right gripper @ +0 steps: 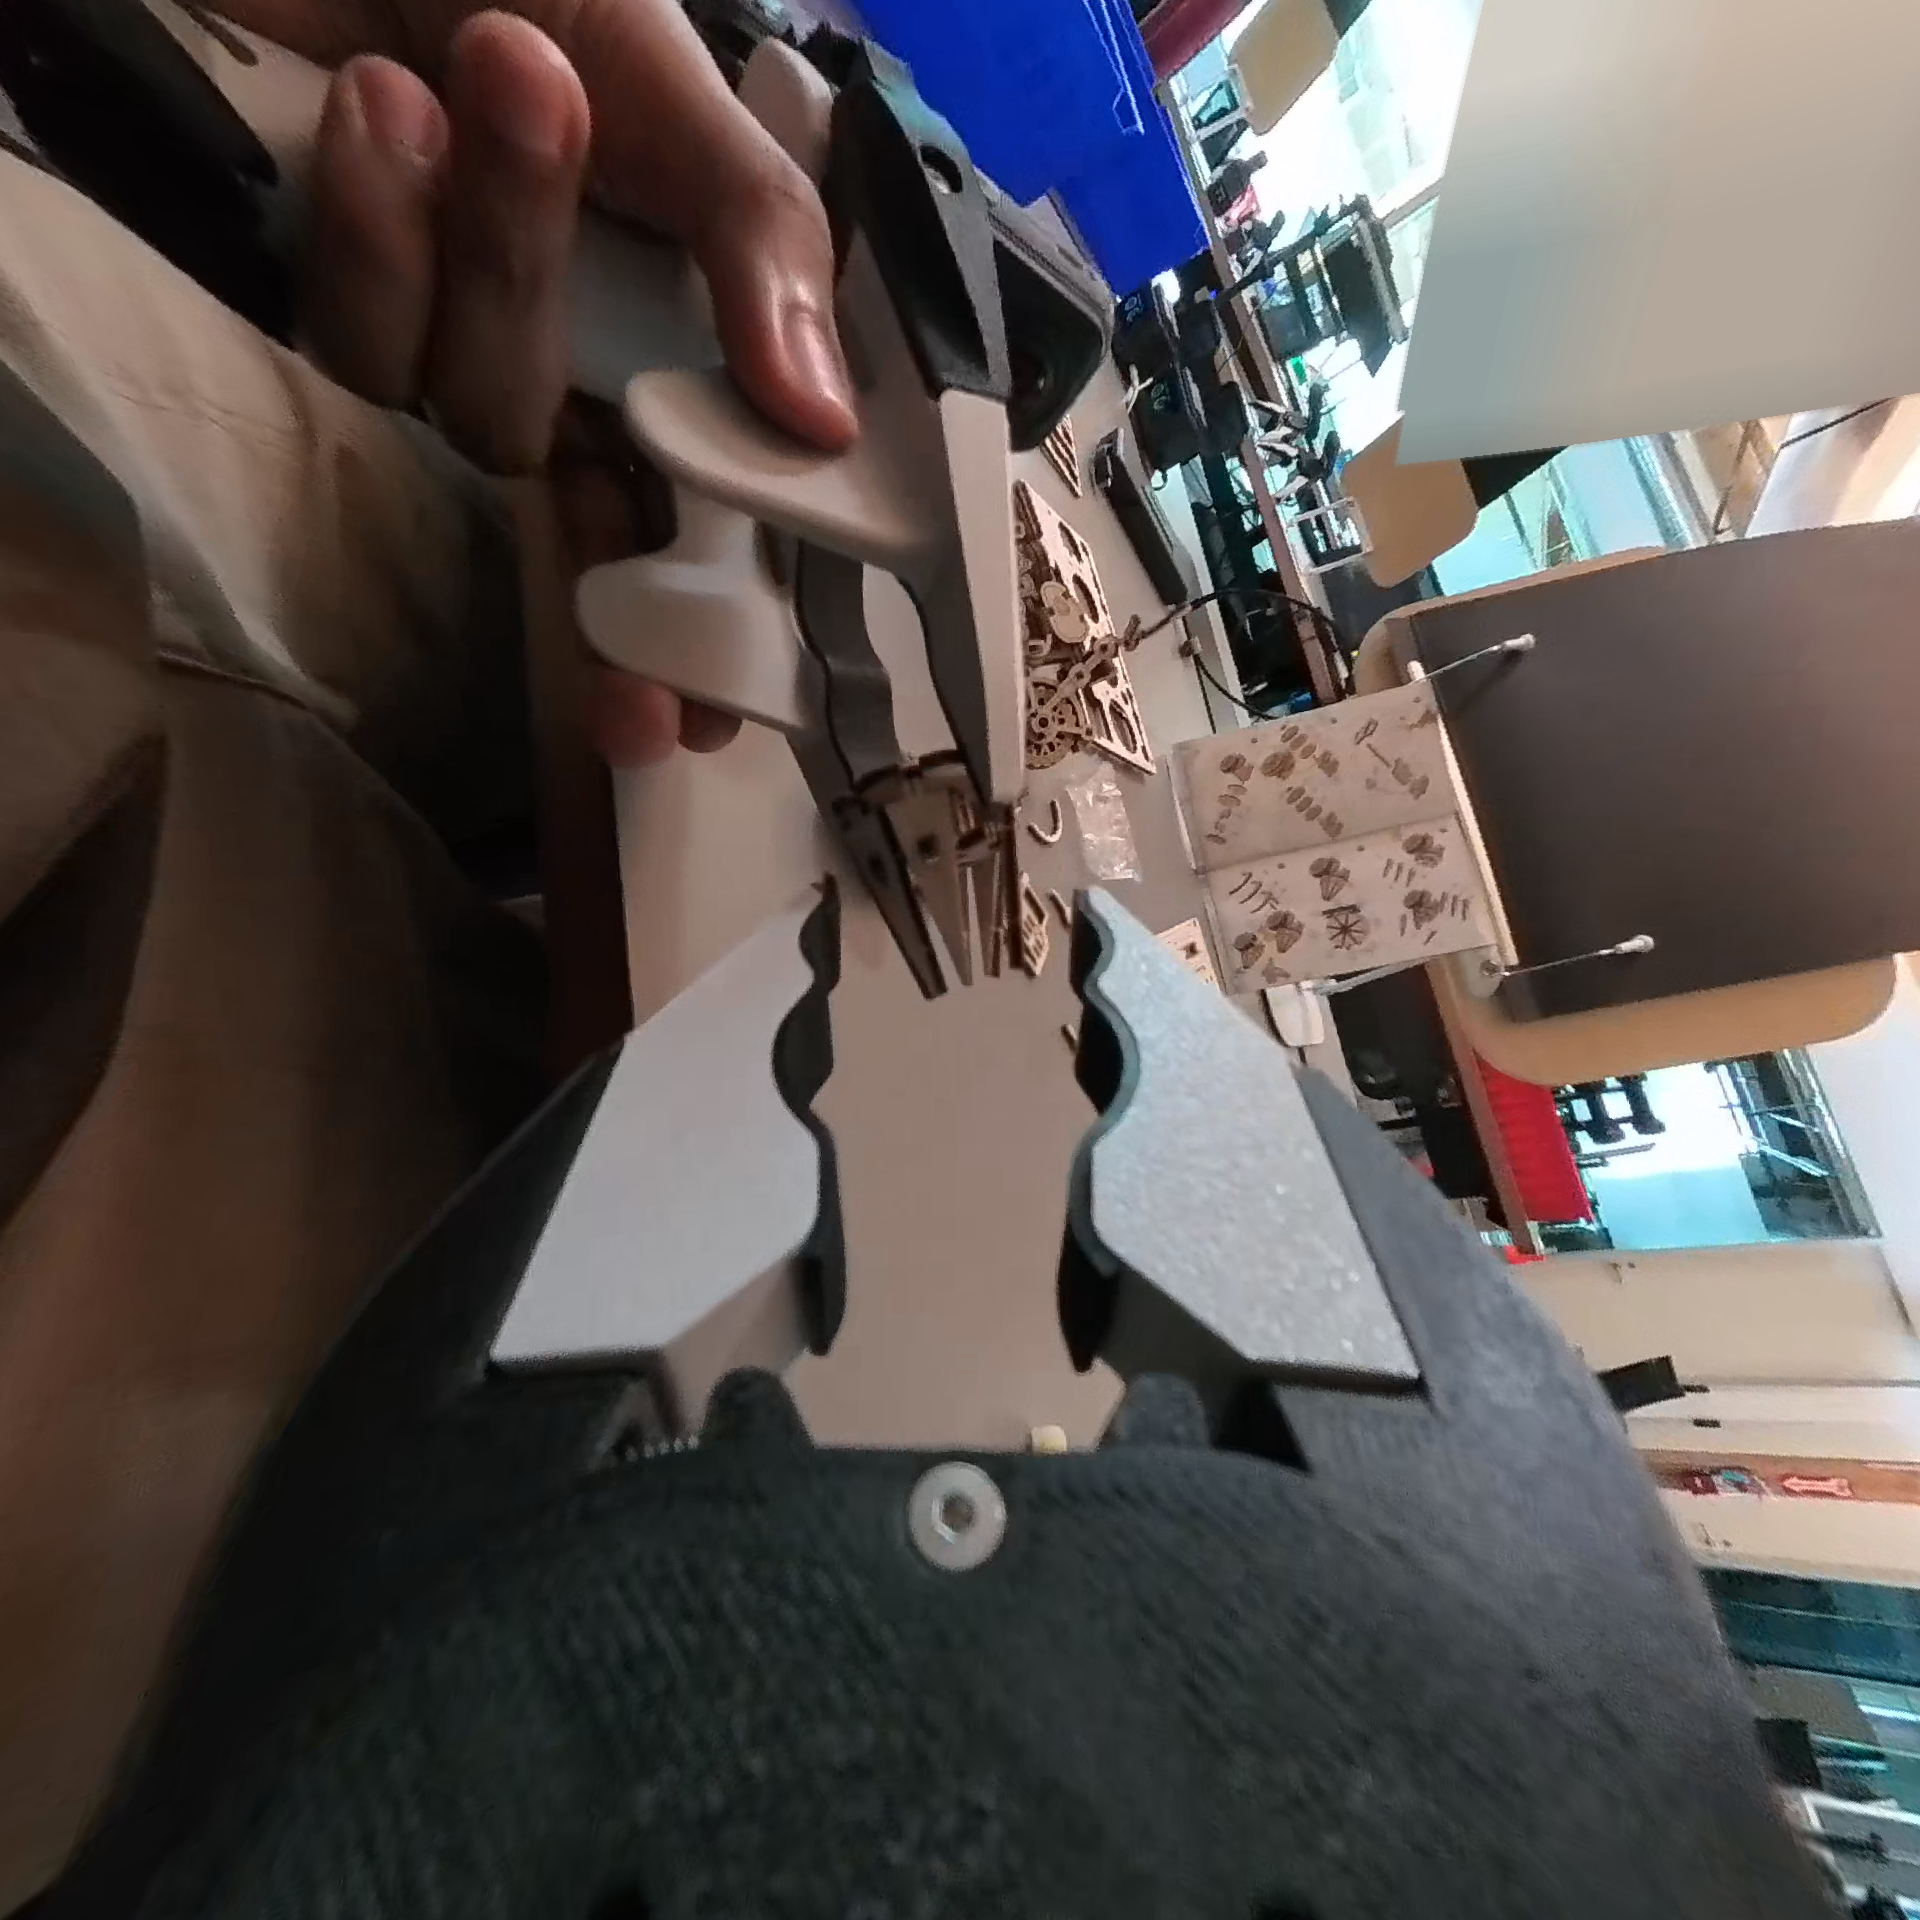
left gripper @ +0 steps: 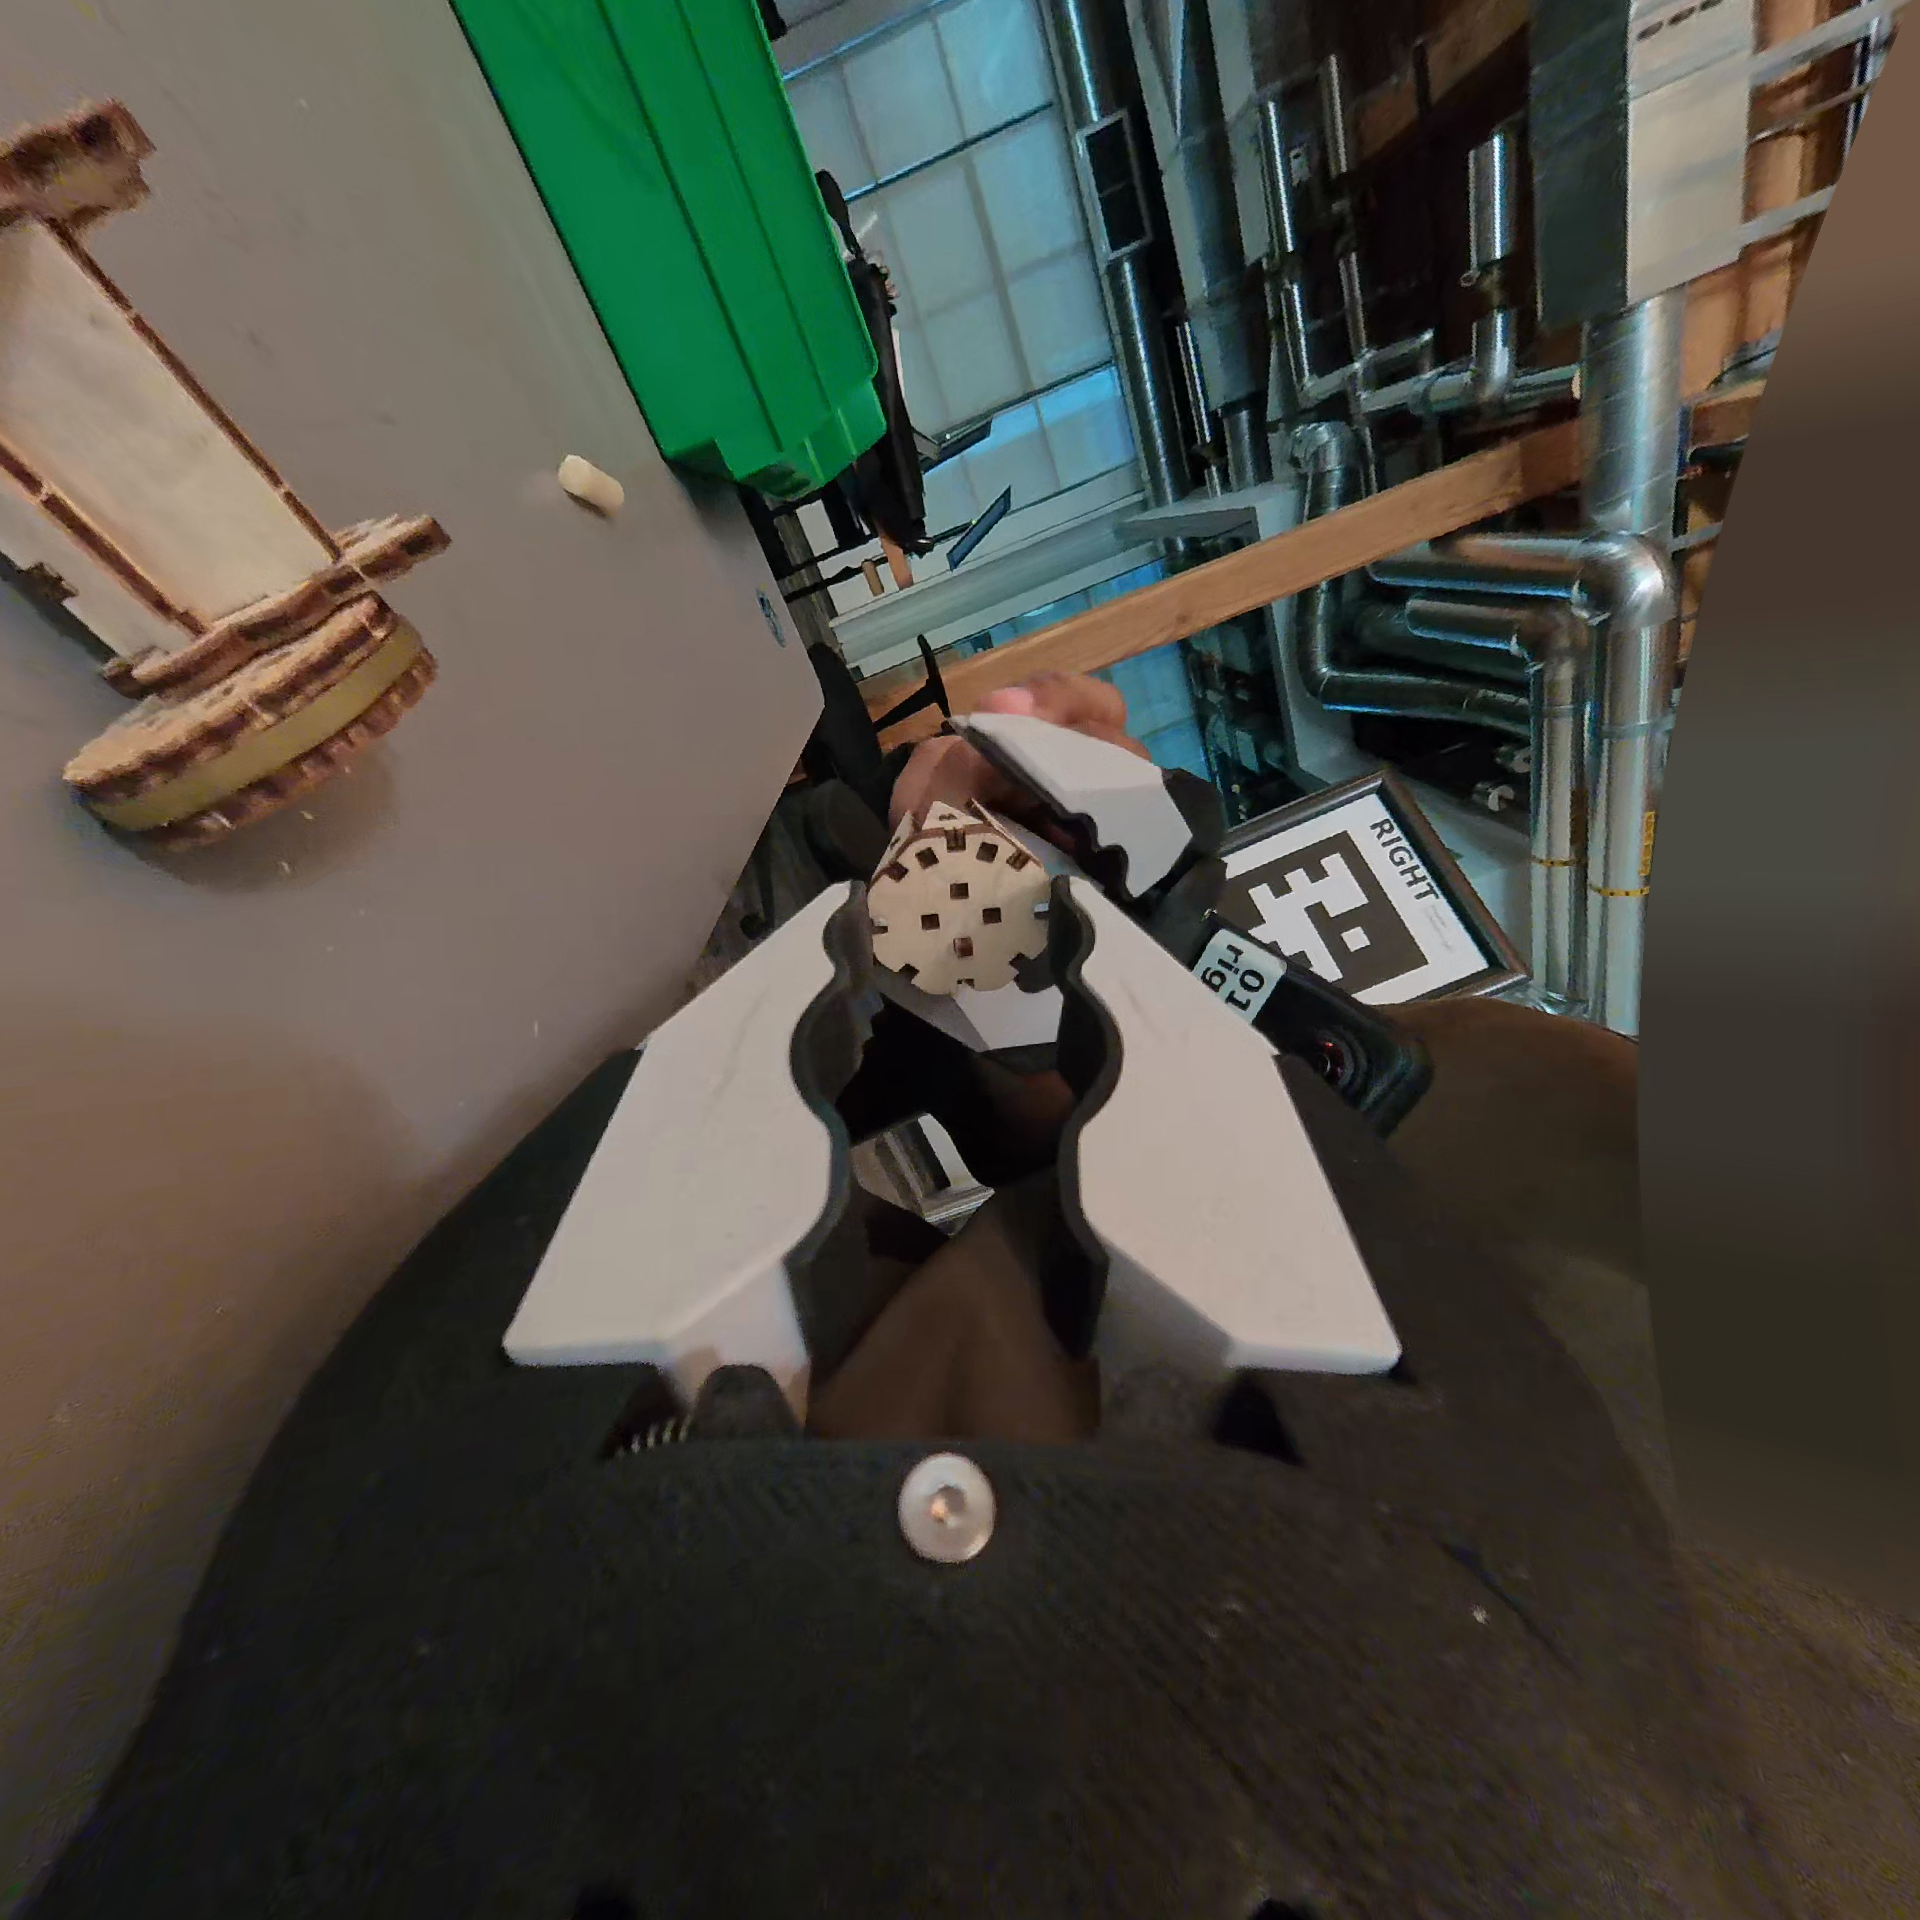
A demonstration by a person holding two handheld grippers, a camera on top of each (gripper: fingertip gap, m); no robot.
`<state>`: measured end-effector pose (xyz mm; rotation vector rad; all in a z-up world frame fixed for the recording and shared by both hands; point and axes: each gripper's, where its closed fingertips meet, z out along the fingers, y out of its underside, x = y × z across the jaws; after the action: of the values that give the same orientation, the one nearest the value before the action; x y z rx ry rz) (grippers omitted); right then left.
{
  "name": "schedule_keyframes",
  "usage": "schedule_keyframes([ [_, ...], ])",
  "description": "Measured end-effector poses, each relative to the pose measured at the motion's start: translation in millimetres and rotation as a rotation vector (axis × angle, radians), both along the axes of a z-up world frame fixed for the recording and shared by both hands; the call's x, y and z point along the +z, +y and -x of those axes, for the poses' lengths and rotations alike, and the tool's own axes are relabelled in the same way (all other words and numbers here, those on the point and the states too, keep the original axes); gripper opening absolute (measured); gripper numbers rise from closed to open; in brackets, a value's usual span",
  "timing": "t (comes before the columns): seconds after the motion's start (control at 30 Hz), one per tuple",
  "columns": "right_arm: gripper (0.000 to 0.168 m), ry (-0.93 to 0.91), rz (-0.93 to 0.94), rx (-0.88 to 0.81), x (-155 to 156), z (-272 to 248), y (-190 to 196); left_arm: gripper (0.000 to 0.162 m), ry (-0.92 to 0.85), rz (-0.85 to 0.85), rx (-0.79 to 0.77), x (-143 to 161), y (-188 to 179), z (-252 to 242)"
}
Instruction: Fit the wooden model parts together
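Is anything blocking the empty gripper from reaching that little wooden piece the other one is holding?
Nothing visible does. The right gripper is open, and only bare air lies between its fingers and the wooden cone piece clamped by the left gripper.

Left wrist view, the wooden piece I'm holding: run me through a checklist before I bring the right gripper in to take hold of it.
1. Left gripper clamps the slotted wooden piece at its fingertips: ok.
2. Right gripper open and empty: ok.
3. Piece lies just ahead of the right gripper's open gap: ok.
4. Right gripper touching the piece yet: cannot tell.
5. Wooden column assembly sits on the table, apart from both grippers: ok.
6. Piece's far end ready for mating: cannot tell, hidden.
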<state>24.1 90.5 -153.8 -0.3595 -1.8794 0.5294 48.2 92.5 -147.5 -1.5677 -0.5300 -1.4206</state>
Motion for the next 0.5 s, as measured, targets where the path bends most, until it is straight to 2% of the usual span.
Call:
schedule_keyframes([
  [0.17, 0.029, 0.034, -0.091, 0.003, -0.5, -0.5, -4.5, 0.031, -0.025, 0.0, 0.0, -0.2, 0.3, -0.3],
  [0.5, 0.028, 0.077, -0.192, -0.008, 3.0, -2.7, -0.7, 0.036, -0.109, -0.008, 0.027, 3.2, 0.0, 6.0],
])
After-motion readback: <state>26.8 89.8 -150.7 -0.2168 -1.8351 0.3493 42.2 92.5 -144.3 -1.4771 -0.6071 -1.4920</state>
